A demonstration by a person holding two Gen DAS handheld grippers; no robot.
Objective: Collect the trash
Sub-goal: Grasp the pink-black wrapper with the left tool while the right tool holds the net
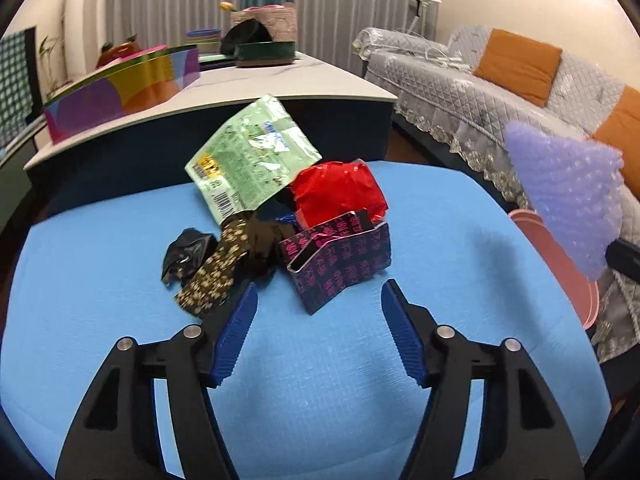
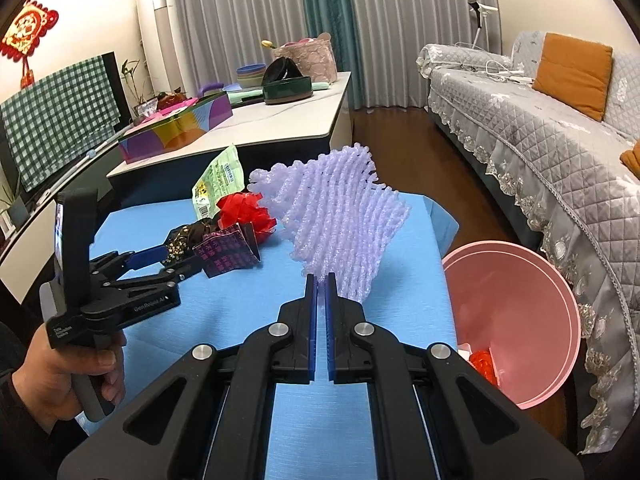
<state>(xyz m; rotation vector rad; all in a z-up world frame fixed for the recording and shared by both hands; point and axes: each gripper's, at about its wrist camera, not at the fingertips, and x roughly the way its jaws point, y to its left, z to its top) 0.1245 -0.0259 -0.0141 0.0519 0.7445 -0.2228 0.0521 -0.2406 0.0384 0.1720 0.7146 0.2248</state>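
Lying in a heap on the blue table (image 1: 100,280), the trash runs from a crumpled black wrapper (image 1: 186,250) and a brown speckled wrapper (image 1: 214,272), past a green packet (image 1: 252,160) propped up behind them, to a red wad (image 1: 340,190) and a dark box with pink print (image 1: 340,258). The left gripper (image 1: 318,300) sits low over the table just short of the heap, its blue pads spread wide with nothing between them; its left finger (image 1: 236,320) is beside the speckled wrapper. Further right, the right gripper (image 2: 320,280) is pinched tight on the lower end of a lilac foam net (image 2: 340,212), held up off the table. To the right of the table edge stands a pink bin (image 2: 520,320), with red and white scraps (image 2: 482,362) in its bottom
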